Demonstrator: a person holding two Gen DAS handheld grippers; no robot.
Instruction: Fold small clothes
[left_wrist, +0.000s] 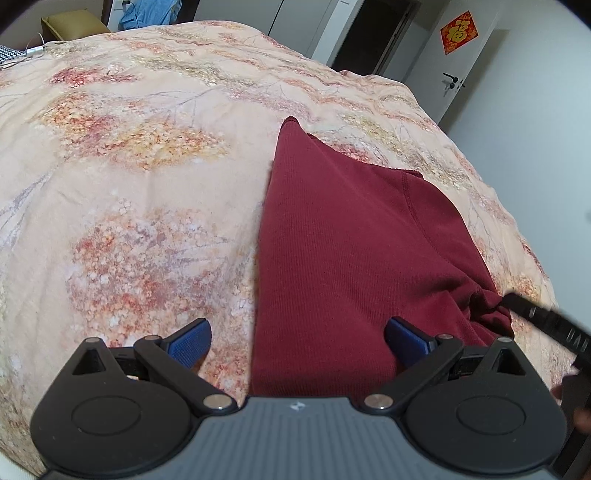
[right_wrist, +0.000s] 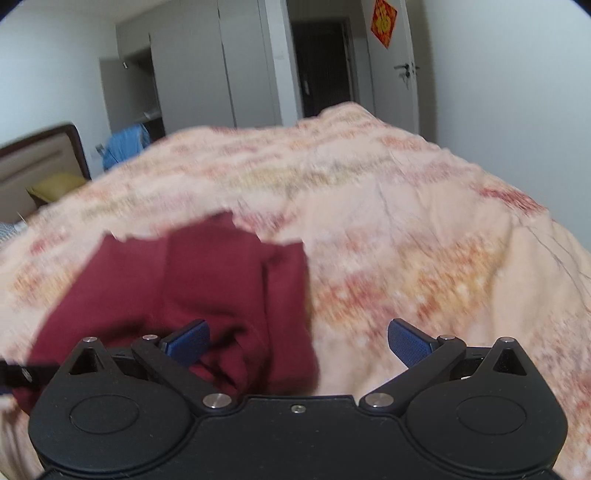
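Note:
A dark red knit garment (left_wrist: 332, 240) lies partly folded on the floral bedspread (left_wrist: 129, 166). My left gripper (left_wrist: 298, 341) is open and empty, just above the garment's near left edge. Its right pad (left_wrist: 406, 341) is over the cloth, its left pad (left_wrist: 190, 341) over the bedspread. The other gripper's black finger (left_wrist: 535, 317) touches the garment's bunched right corner. In the right wrist view, which is blurred, the garment (right_wrist: 184, 295) lies at the lower left. My right gripper (right_wrist: 298, 341) is open and empty over the garment's right edge and the bedspread (right_wrist: 406, 240).
The bed fills most of both views. A yellow pillow (left_wrist: 72, 22) and blue clothing (left_wrist: 147, 14) lie beyond its far side. White wardrobes (right_wrist: 207, 74), a dark doorway (right_wrist: 321, 62) and a door with a red decoration (right_wrist: 384, 22) stand behind.

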